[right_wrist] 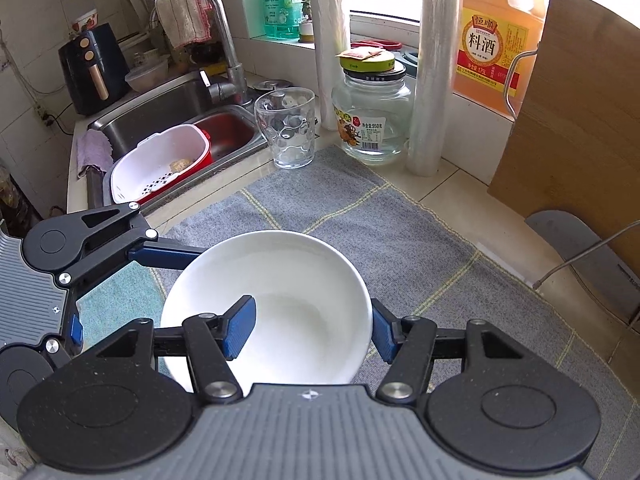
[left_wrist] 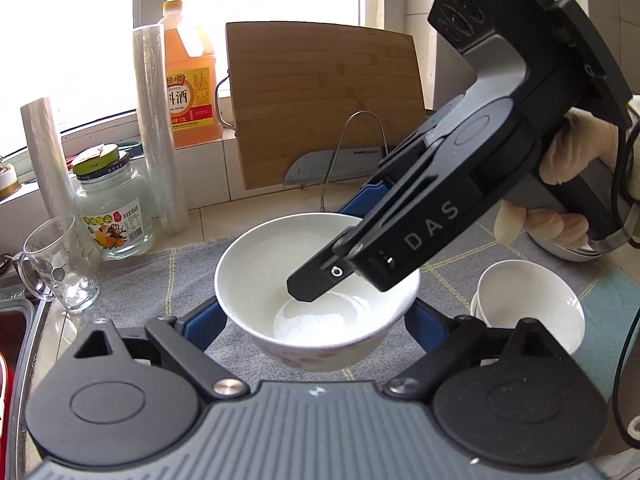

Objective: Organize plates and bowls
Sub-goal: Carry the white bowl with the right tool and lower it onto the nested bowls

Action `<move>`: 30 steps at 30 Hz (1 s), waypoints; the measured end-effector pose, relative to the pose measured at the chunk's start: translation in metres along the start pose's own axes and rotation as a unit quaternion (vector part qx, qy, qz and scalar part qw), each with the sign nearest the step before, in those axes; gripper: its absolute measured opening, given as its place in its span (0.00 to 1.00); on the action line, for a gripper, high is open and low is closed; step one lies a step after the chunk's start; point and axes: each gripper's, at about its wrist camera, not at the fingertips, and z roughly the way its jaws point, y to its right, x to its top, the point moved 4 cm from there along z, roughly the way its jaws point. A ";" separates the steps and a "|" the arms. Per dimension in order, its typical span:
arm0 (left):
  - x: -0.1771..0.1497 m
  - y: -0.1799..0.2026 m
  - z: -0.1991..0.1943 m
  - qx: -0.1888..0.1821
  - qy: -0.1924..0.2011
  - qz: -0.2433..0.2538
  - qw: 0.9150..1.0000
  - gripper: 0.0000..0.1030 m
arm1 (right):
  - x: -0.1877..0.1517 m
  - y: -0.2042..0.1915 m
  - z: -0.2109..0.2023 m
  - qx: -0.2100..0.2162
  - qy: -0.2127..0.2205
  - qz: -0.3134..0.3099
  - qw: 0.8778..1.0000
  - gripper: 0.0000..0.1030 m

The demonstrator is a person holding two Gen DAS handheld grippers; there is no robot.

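We take the white bowl (left_wrist: 316, 292) at the middle of the grey cloth (right_wrist: 400, 240) as our landmark. Our right gripper (right_wrist: 312, 330) reaches down over the bowl's near wall, one blue pad (right_wrist: 239, 330) inside the bowl and the other outside its rim; the jaws stand moderately apart around that wall, and we cannot tell whether both pads press it, since the outer one sits partly behind the rim. Our left gripper (left_wrist: 316, 320) straddles the same bowl from the opposite side, its two blue fingers (left_wrist: 204, 330) spread wide on either side of the body, seemingly not touching it, so it holds nothing that we can see.

To the right of the bowl in the left wrist view a stack of small white bowls (left_wrist: 528, 308) lies tipped on the cloth, and just behind it, under our gloved hand, there seems to be a grey plate (left_wrist: 568, 250). Further from the bowl stand a drinking glass (right_wrist: 286, 128), a glass jar (right_wrist: 372, 120) and a leaning cutting board (left_wrist: 324, 100).

We judge the sorting partly done: some bowls are nested, while this bowl waits to join them
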 end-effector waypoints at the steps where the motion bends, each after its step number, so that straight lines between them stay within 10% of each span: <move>1: 0.001 0.004 -0.001 -0.003 0.000 0.002 1.000 0.92 | -0.004 0.001 -0.005 -0.001 0.002 0.003 1.000 0.64; 30: 0.013 0.110 0.006 -0.113 -0.005 0.072 0.991 0.92 | -0.100 0.036 -0.102 -0.076 0.015 0.076 0.994 0.65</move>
